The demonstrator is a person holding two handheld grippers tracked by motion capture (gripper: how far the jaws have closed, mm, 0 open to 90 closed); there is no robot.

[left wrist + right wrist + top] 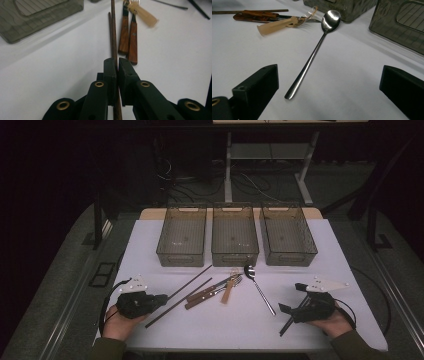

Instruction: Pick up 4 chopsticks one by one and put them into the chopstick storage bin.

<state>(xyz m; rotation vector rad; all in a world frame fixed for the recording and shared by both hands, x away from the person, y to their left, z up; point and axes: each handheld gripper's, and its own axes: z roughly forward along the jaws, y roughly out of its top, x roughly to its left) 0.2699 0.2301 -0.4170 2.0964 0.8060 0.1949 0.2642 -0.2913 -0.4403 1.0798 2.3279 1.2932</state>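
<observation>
I have my left gripper point(117, 65) clamped on one chopstick point(113, 37); right gripper point(329, 85) gapes before the spoon point(312, 57); bins point(235, 242) ahead unfilled.

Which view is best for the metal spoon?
The right gripper view: the metal spoon lies whole and close on the white table, bowl far and handle tip near, centred ahead of the open right hand-held gripper. The high view shows it small, near the middle bin. The left gripper view gives nothing recognisable of it.
</observation>
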